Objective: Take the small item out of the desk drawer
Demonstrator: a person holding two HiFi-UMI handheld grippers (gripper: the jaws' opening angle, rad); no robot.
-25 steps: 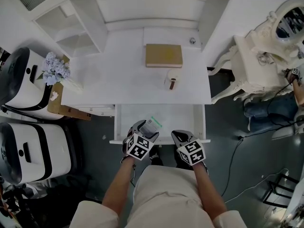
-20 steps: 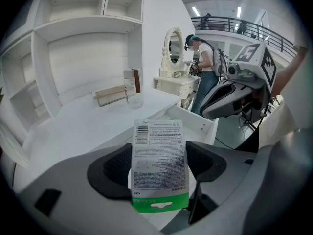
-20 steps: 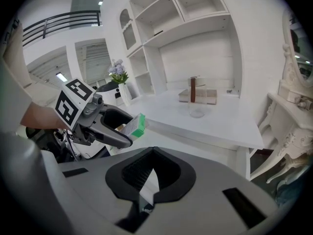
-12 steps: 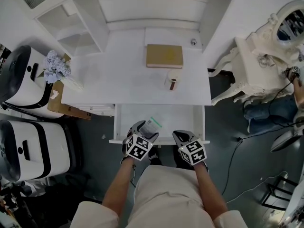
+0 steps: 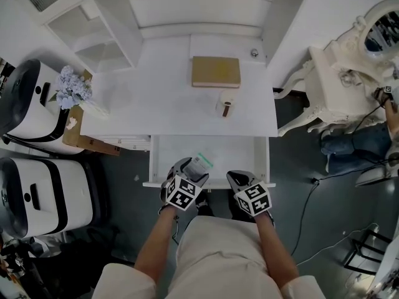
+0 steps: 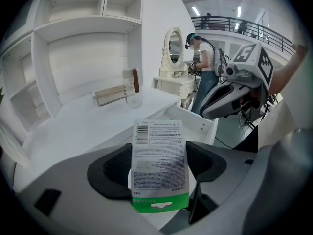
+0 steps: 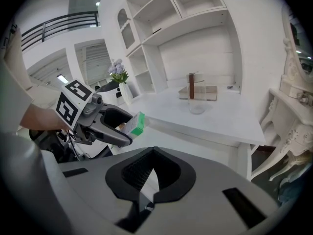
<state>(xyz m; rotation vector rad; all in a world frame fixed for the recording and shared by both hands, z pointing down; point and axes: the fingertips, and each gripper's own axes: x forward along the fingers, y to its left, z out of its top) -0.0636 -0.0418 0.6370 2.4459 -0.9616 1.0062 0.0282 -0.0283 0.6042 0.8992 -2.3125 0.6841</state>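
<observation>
Firmly clamped in the left hand-held gripper (image 5: 189,169) is a small flat packet (image 6: 158,151), white with dense print, a barcode at its top and a green strip along its bottom edge. The two dark jaw pads press on its left and right sides and it stands upright between them. Seen from the head view, the packet sits over the front left part of the open desk drawer (image 5: 240,157), whose white inside is otherwise bare. Just beside it, at 3 o'clock, the right hand-held gripper (image 7: 153,153) has its jaws together with nothing between them, its tips by the drawer's front rim. Both tools are held at 6 o'clock of the scene, with bare forearms reaching back to the person. Beyond the drawer, toward 12 o'clock, the white tabletop (image 5: 156,108) carries a clear glass jar (image 5: 225,104) with a dark label. Farther back lies a flat tan box (image 5: 215,72). White open shelving (image 5: 103,27) rises behind and at 11 o'clock. A bunch of pale blue flowers (image 5: 72,87) stands at 9 o'clock of the tabletop. An ornate white dressing table (image 5: 340,73) stands at 2 o'clock, well apart from the desk.
</observation>
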